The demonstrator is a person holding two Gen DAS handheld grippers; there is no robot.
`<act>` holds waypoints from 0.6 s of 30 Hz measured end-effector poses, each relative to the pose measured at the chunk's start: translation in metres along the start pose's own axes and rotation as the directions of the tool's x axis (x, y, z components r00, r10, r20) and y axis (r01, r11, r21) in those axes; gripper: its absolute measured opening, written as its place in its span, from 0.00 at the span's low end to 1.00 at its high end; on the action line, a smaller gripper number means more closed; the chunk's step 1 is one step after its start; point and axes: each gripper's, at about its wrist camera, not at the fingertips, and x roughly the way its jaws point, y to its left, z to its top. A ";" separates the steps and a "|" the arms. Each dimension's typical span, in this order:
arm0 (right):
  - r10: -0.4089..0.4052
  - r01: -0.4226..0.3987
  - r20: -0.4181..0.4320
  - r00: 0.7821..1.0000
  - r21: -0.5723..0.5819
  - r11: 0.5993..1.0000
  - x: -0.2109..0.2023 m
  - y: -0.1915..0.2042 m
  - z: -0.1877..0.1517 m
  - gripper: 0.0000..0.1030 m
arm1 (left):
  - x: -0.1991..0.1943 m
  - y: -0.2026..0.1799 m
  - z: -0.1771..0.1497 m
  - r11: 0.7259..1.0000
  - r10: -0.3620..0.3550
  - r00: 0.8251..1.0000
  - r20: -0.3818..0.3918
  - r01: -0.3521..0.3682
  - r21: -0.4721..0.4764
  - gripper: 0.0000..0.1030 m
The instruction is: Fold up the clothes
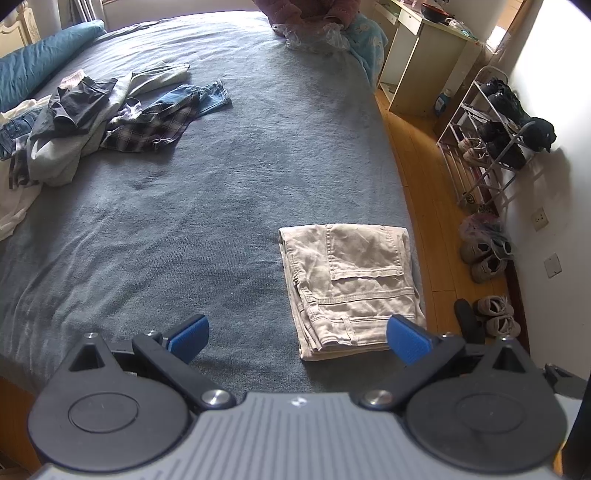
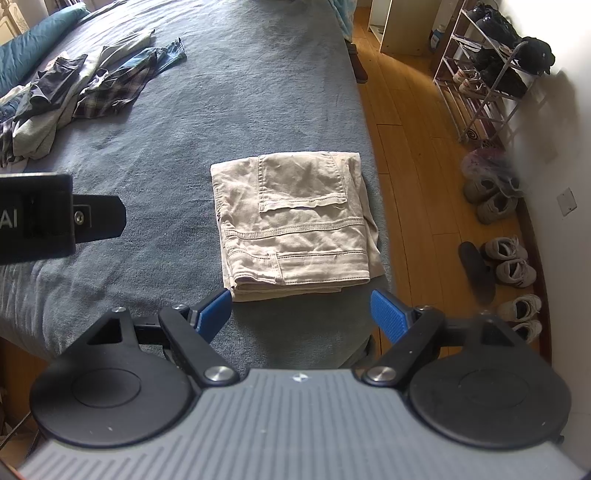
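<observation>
1. Your left hand-held gripper stands with its jaws wide apart and nothing between the blue pads; it hangs above the bed and touches no cloth.
2. Your right hand-held gripper is likewise spread wide and empty, poised just short of the near edge of the folded trousers.
3. One item reads as done: the beige trousers lie folded into a compact rectangle, back pocket up, on the bed close to its right edge, beside the wooden floor. The layers stack fairly squarely, with a little cloth showing past the right side.
4. Much is left, in my judgement: a pile of unfolded clothes sits well apart from the trousers, toward the far left of the bed. It includes a plaid shirt, a pair of jeans and a dark garment on top.
5. The pile's left part is cut off by the frame edge, so you cannot count the garments in it.
6. The lower layers of the pile are hidden under the upper ones; what kind they are cannot be told.
7. At the far end of the bed, a pink garment and crumpled clear plastic are cropped at the top; whether they belong to the job is unclear.
</observation>
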 end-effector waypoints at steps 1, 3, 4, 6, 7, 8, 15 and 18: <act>0.000 0.000 0.000 1.000 0.000 1.000 0.000 0.000 0.000 0.80 | 0.000 0.000 0.000 1.000 0.000 1.000 0.000 0.000 0.000 1.00; -0.001 0.001 -0.001 1.000 0.000 1.000 0.000 0.000 0.000 0.80 | -0.002 0.001 -0.002 1.000 0.000 1.000 0.000 0.000 -0.004 1.00; 0.000 0.000 -0.001 1.000 0.001 1.000 0.000 0.000 0.000 0.80 | -0.002 0.001 -0.001 1.000 -0.001 1.000 -0.001 0.001 -0.003 1.00; 0.000 0.000 -0.001 1.000 0.000 1.000 0.000 0.000 0.000 0.80 | -0.001 0.001 -0.001 1.000 -0.002 1.000 -0.002 0.002 0.000 1.00; -0.001 0.001 -0.001 1.000 -0.001 1.000 0.000 -0.001 0.001 0.80 | -0.001 0.001 -0.001 1.000 -0.002 1.000 -0.002 0.002 0.000 1.00; 0.000 0.000 -0.001 1.000 0.000 1.000 0.000 -0.001 0.001 0.80 | -0.001 0.001 -0.001 1.000 -0.001 1.000 -0.002 0.001 0.001 1.00; 0.000 0.000 -0.004 1.000 -0.001 1.000 0.001 -0.001 0.001 0.80 | 0.001 0.002 -0.001 1.000 0.000 1.000 -0.007 0.000 0.001 1.00; 0.000 0.000 -0.004 1.000 0.000 1.000 0.002 -0.002 0.002 0.80 | 0.001 0.002 -0.001 1.000 0.000 1.000 -0.007 0.000 0.002 1.00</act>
